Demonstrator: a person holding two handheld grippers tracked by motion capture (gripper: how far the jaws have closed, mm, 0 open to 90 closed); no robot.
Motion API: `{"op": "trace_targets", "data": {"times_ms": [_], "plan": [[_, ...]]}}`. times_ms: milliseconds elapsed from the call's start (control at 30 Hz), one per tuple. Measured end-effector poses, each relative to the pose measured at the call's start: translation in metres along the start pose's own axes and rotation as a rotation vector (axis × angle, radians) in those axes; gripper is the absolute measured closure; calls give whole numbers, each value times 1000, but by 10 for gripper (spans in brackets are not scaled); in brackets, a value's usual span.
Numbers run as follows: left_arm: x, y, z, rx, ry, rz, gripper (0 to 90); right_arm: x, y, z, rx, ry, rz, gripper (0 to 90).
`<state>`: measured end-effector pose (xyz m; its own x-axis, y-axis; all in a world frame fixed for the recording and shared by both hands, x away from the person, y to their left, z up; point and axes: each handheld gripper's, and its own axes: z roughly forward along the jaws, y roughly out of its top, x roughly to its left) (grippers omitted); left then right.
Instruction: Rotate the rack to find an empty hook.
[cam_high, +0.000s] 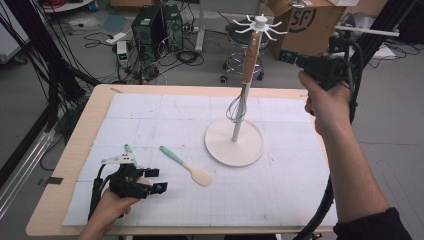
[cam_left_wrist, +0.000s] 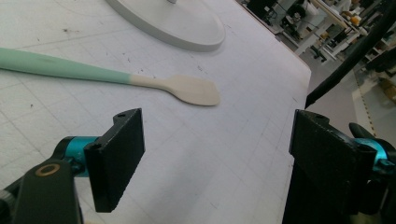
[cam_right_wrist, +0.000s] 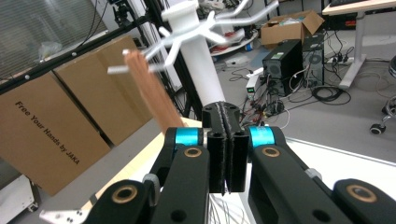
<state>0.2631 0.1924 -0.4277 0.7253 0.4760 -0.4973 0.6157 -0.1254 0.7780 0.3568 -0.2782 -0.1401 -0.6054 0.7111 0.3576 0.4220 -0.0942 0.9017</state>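
Cluttered workshop floor with cables, computer towers and brown cardboard boxes (cam_high: 305, 22) surrounds a light wooden table (cam_high: 70, 150) covered by a white gridded mat (cam_high: 150, 125). On the mat stands a white utensil rack with a round flat base (cam_high: 235, 142), a thin upright pole and a ring of short hooks at its top (cam_high: 260, 22). A wire whisk with a brown wooden handle (cam_high: 250, 57) hangs from one of those hooks beside the pole, its wire loops low above the base. The right tongs (cam_high: 290, 57) are held up in the air by the person's right hand, just to the right of the whisk handle and near the hook ring; in the right gripper view their black jaws (cam_right_wrist: 226, 154) are clenched flat against each other with nothing between them, and the blurred brown handle (cam_right_wrist: 152, 93) shows just beyond them, below the white hooks. A spatula with a mint-green handle and a cream blade (cam_high: 185, 165) lies flat on the mat, left of the rack base and apart from it. The left tongs (cam_high: 150, 180) rest low on the mat near the table's front left, released and wide apart, empty, with the spatula (cam_left_wrist: 112, 77) lying just ahead of them.
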Motion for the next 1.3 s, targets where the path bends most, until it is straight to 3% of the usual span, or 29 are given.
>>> {"op": "trace_targets", "data": {"times_ms": [100, 200, 633, 1300], "plan": [[-1, -1, 1, 6, -9, 6, 190, 0, 8, 7, 10, 6, 10, 896], [0, -2, 4, 12, -16, -1, 190, 3, 15, 12, 23, 47, 14, 895], [-3, -4, 5, 22, -25, 11, 195, 13, 34, 12, 55, 61, -13, 895], [-4, -5, 7, 27, -33, 11, 199, 45, 35, 26, 117, 123, -65, 895]]}}
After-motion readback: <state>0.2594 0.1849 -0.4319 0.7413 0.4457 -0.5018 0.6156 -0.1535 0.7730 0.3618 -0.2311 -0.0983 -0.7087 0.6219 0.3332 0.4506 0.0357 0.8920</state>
